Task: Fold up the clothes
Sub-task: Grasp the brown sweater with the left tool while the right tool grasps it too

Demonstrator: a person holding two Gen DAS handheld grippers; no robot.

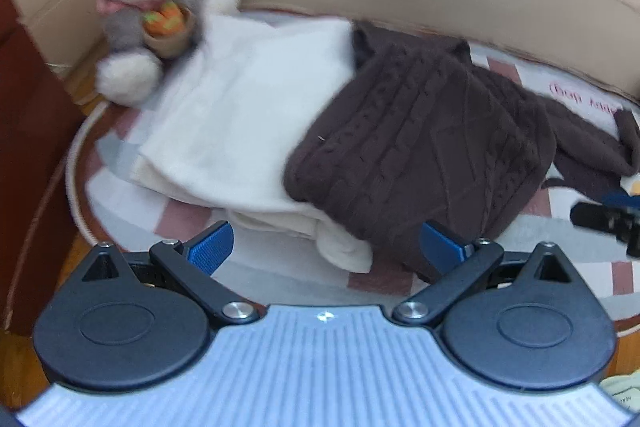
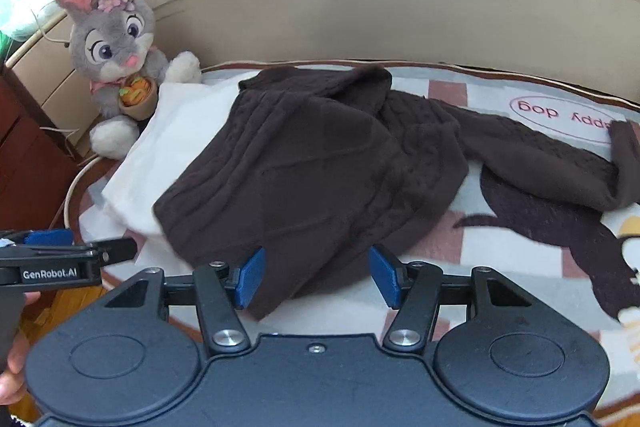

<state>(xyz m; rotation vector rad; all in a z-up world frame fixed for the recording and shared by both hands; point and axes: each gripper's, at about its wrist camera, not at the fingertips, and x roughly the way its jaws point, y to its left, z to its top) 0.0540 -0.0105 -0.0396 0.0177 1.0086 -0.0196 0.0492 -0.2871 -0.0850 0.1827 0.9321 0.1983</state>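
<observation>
A dark brown cable-knit sweater (image 1: 424,151) lies crumpled on a patterned blanket, one sleeve (image 2: 560,163) stretched to the right. It overlaps a folded white garment (image 1: 248,115), which also shows in the right wrist view (image 2: 160,147). My left gripper (image 1: 326,247) is open and empty, just in front of the near edges of both garments. My right gripper (image 2: 318,277) is open, with the sweater's near hem (image 2: 288,291) lying between its blue fingers.
A grey plush rabbit (image 2: 114,51) sits at the back left beside the white garment. The blanket (image 2: 520,259) covers a round-edged cushion with a beige backrest (image 2: 400,15) behind. A wooden cabinet (image 1: 28,155) stands at the left. The left gripper (image 2: 60,259) shows at the right view's left edge.
</observation>
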